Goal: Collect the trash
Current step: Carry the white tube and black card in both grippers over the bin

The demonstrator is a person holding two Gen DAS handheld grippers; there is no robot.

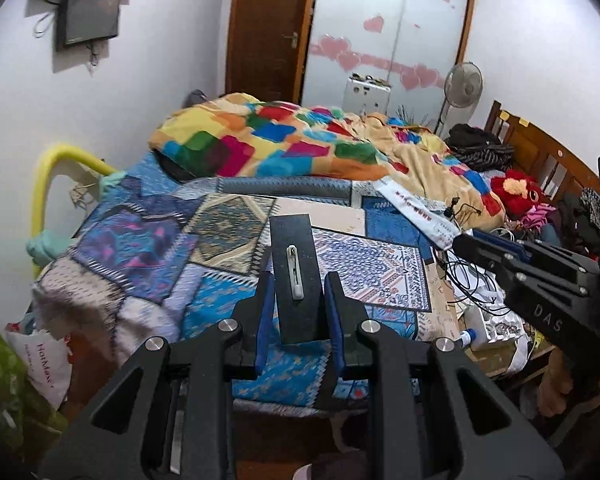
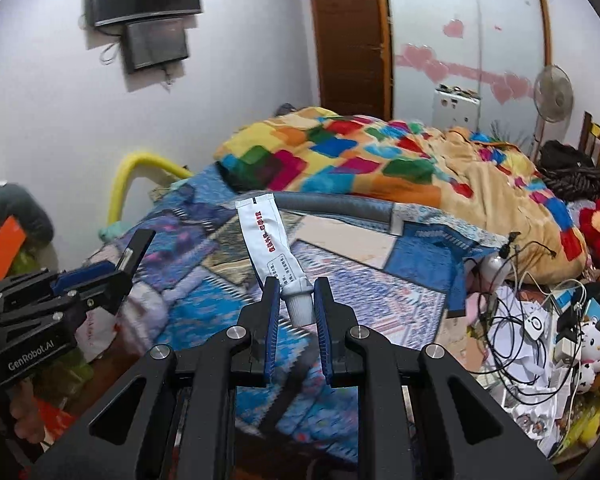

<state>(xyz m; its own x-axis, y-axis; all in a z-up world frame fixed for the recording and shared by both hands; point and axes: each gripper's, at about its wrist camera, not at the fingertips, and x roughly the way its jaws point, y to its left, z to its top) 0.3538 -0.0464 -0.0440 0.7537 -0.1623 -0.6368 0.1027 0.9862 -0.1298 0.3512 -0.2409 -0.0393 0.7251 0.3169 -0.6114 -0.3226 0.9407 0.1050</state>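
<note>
The left gripper [image 1: 299,308] was clamped on a flat black card [image 1: 295,276] with a small white clip-like piece [image 1: 295,272] on its face, the card standing up between the blue pads [image 1: 265,316] and held above the bed [image 1: 148,248]. The right gripper [image 2: 295,306] was closed on a white tube [image 2: 270,254] with red lettering — its pads [image 2: 271,312] pinching the neck just above the cap, the flat crimped end pointing away over the patterned bedspread [image 2: 204,292]. Both pieces were up in the air, clear of the covers. A bright patchwork blanket [image 2: 340,156] lay heaped further back, and tangled cables [image 2: 512,320] and papers cluttered the right side of the bed, near a red plush toy [image 1: 518,192].
</note>
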